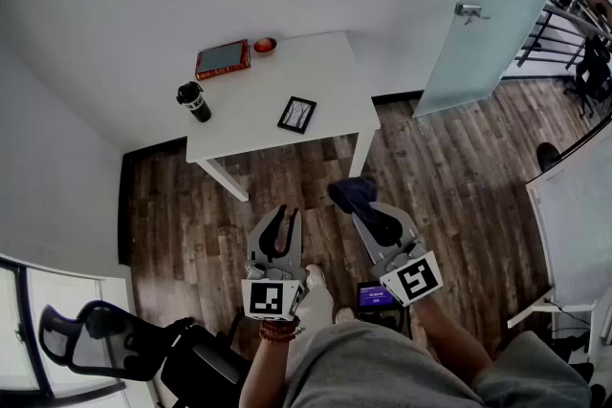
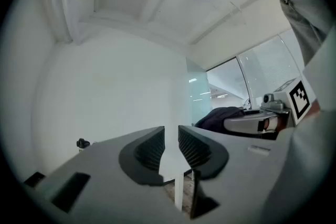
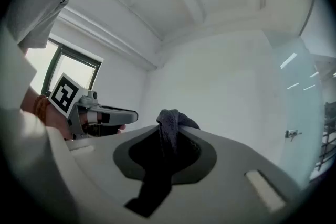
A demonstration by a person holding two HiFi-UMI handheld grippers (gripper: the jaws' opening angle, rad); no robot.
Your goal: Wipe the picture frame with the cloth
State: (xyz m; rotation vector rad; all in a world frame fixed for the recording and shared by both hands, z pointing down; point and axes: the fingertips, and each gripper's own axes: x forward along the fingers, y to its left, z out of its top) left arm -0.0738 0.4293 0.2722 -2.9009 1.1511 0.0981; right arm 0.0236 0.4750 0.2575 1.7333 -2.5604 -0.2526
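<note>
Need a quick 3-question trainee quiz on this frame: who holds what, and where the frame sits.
1. True or false: the picture frame lies on the white table, and neither gripper touches it.
2. Pick one. The right gripper is shut on: A) the dark cloth; B) a sponge; C) nothing.
3. Fill in: the left gripper has its jaws a narrow gap apart, and between them there is ____.

Key: 1 true; 2 A; 3 nothing.
</note>
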